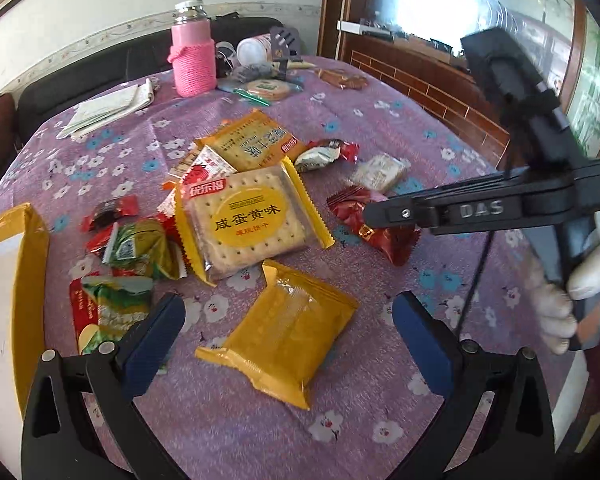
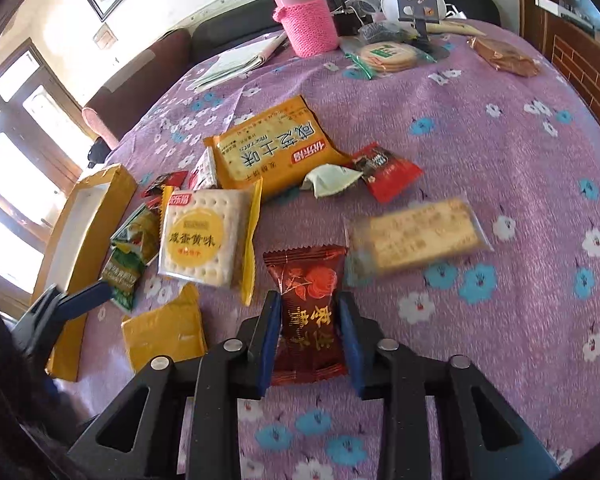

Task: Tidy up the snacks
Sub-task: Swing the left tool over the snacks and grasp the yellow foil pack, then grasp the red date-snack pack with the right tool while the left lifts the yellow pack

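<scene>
Several snack packets lie on a purple flowered tablecloth (image 1: 440, 120). My left gripper (image 1: 288, 312) is open, its blue pads either side of a plain yellow packet (image 1: 284, 336), also in the right wrist view (image 2: 164, 332). My right gripper (image 2: 310, 320) is shut on a dark red snack packet (image 2: 310, 308), which shows in the left wrist view (image 1: 376, 228) under the right gripper's fingers (image 1: 384, 210). A yellow salted-egg cracker pack (image 1: 244, 220) lies in the middle (image 2: 204, 236). A yellow box (image 2: 80, 232) stands open at the left (image 1: 28, 248).
An orange cracker pack (image 2: 276, 148), green packets (image 1: 140, 248), small red candies (image 2: 384, 172) and a clear biscuit pack (image 2: 416, 236) lie around. A pink-sleeved bottle (image 1: 194, 56), papers (image 1: 108, 108), round biscuits (image 2: 386, 56) and clutter stand at the far edge.
</scene>
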`<state>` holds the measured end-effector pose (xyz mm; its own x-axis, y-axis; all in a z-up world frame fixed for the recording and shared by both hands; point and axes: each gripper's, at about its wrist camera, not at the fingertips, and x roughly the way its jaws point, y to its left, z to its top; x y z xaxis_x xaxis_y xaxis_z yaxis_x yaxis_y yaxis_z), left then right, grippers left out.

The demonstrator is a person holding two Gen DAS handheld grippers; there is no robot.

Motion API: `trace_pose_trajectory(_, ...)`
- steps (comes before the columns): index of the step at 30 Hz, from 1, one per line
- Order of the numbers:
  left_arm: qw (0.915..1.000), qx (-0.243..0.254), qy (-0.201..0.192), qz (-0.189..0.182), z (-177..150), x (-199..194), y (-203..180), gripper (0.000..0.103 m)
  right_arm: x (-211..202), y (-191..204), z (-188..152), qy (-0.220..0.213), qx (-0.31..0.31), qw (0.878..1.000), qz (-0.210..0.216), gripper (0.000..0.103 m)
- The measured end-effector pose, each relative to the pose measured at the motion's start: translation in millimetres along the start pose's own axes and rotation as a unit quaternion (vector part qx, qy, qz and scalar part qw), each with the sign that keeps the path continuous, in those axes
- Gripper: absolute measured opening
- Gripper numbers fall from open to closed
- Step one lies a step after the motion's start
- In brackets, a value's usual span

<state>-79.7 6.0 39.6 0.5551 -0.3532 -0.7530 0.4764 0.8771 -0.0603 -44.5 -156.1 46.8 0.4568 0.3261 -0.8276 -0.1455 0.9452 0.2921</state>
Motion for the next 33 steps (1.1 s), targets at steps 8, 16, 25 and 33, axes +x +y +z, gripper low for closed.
trace_pose_trajectory(8,0.9979,-0.037,0.048,-0.022,-4.4,21.4,10.5,0.046,6.0,19.7,0.4,-0.005,-0.042,0.999,-0.005,0.063)
trace_pose_trajectory(16,0.9941,-0.106,0.019,-0.01,-18.1,-15.6,34.0,0.042,19.9,25.8,-4.8,0.003,-0.051,0.998,-0.044,0.036)
trace_pose_trajectory(25,0.9847,-0.168,-0.047,-0.003,-29.9,-62.7,56.3,0.041,-11.0,30.6,-26.0,-0.027,-0.033,0.999,-0.028,0.03)
trace_pose_trajectory(33,0.9746,-0.201,-0.097,0.016,-49.8,-105.1,82.2,0.024,-49.8,67.1,-37.7,-0.056,-0.066,0.996,-0.001,0.03)
